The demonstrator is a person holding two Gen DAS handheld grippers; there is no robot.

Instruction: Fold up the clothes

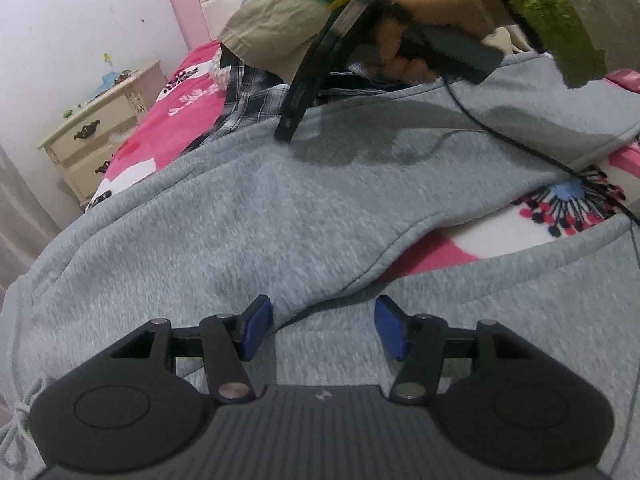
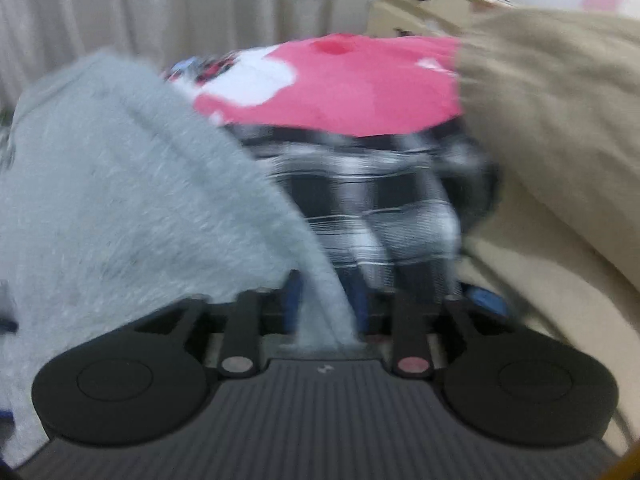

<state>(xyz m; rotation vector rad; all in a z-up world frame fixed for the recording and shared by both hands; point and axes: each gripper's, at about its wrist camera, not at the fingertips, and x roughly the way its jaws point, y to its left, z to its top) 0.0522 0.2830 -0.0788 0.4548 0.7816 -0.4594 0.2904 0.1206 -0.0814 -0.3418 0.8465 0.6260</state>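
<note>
Blue-padded fingers (image 1: 256, 330) of the left gripper (image 1: 322, 328) stand apart above the grey sweatshirt (image 1: 240, 220), with nothing between them but the cloth lying beneath. On the right gripper (image 2: 326, 308) the fingers are blurred in its own wrist view; a strip of the grey fabric runs between them, but whether they press on it I cannot tell. From the left wrist view the right gripper (image 1: 286, 134) points down with its tip at the far edge of the sweatshirt, gripped by a hand (image 1: 420, 24) in a fuzzy green sleeve (image 1: 552, 12).

Fleecy, heathered light grey, the sweatshirt is spread wide over a bed covered by a pink patterned blanket (image 1: 460, 248). A hemmed edge curves across its middle, leaving a gap where the blanket shows. A pale drawstring (image 1: 16, 412) lies at its near left edge. Beyond it sit a black-and-white plaid garment (image 1: 252, 92) and a tan garment (image 1: 264, 28), piled together. A cream dresser (image 1: 100, 132) stands beside the bed, and a thin black cable (image 1: 520, 144) trails over the grey cloth.
</note>
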